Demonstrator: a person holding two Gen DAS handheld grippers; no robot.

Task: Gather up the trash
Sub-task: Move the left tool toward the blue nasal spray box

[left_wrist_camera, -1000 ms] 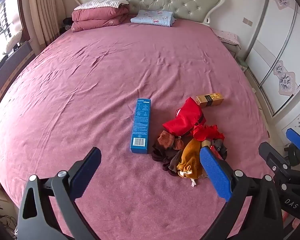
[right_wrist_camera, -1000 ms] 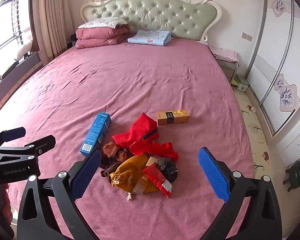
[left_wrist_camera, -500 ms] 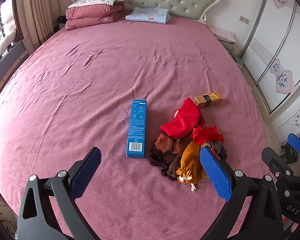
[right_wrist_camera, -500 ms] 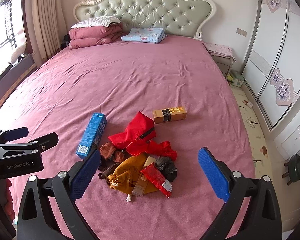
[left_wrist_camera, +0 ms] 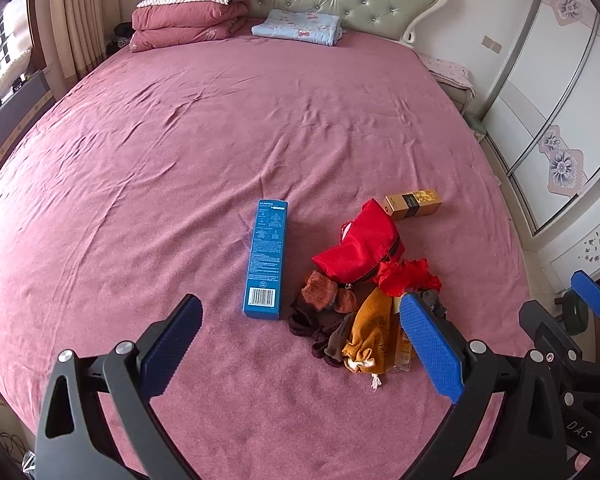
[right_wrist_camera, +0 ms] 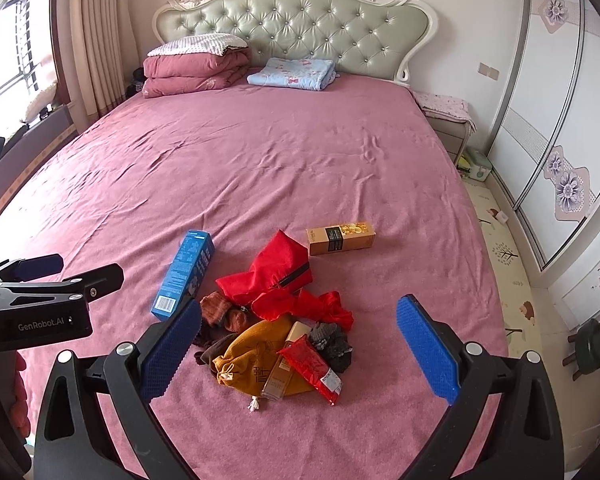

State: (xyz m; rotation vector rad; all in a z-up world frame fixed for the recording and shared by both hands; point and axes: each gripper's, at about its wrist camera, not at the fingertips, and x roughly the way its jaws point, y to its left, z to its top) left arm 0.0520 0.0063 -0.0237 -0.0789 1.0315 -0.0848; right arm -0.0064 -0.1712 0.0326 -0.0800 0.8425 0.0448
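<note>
a bedroom in a home. a wide bed with a mauve-pink cover (right_wrist_camera: pixel 300 168) fills the room, backed by a pale green button-tufted headboard in a carved cream frame (right_wrist_camera: pixel 296 28). a folded dusty-pink quilt with a white pillow on top (right_wrist_camera: pixel 198 66) and a folded light blue patterned blanket (right_wrist_camera: pixel 292 73) lie at its head. beige pleated curtains (right_wrist_camera: pixel 96 40) hang by the window on the left, and a white sliding wardrobe with flower motifs (right_wrist_camera: pixel 560 128) lines the right wall.
</note>
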